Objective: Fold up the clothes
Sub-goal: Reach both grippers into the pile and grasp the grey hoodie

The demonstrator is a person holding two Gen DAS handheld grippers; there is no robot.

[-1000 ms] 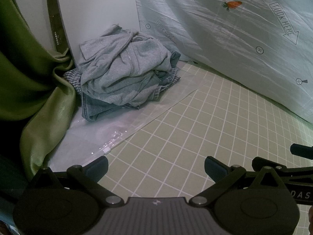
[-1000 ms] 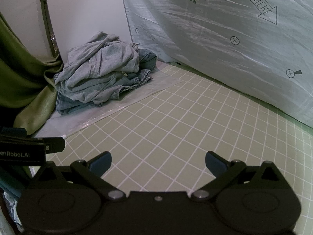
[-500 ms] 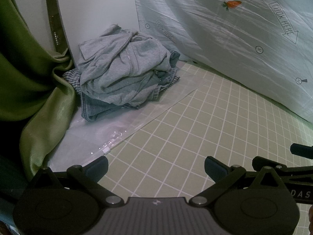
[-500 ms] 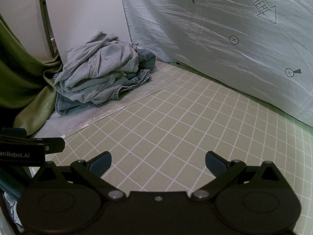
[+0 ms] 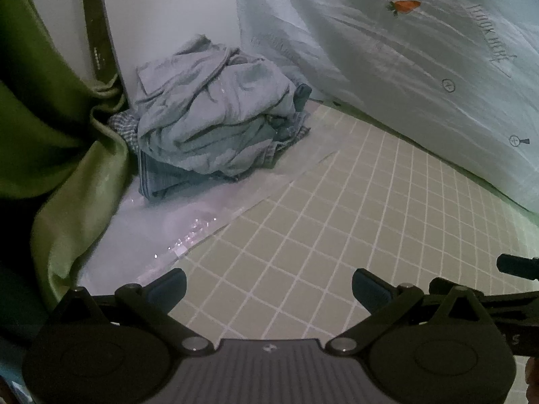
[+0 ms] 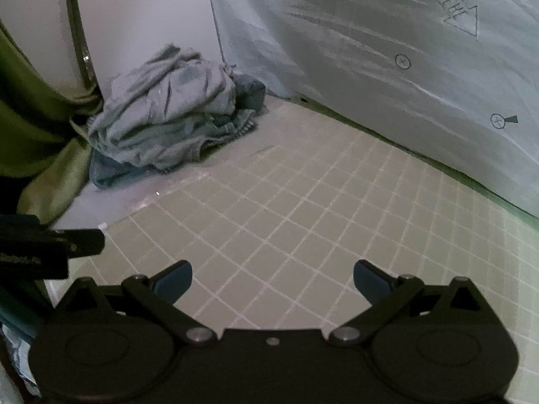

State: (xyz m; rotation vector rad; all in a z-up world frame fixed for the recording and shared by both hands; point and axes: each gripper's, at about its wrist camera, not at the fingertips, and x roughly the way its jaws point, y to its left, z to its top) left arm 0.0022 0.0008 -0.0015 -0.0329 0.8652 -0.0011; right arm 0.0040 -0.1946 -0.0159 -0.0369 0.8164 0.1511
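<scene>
Hovering spread and empty over the gridded mat (image 5: 337, 235) in the left wrist view, left gripper (image 5: 268, 286) facing the clothes pile (image 5: 215, 124) at the mat's far left corner; likewise in the right wrist view, right gripper (image 6: 272, 277) spread wide, clothes pile (image 6: 165, 118) well apart.

Both wrist views look forward from low over the gridded mat (image 5: 337, 222), side by side. Each faces the far corner and shares the clothes pile (image 5: 215, 118) (image 6: 168, 114), well ahead, plus the printed sheet (image 6: 404, 67).
</scene>
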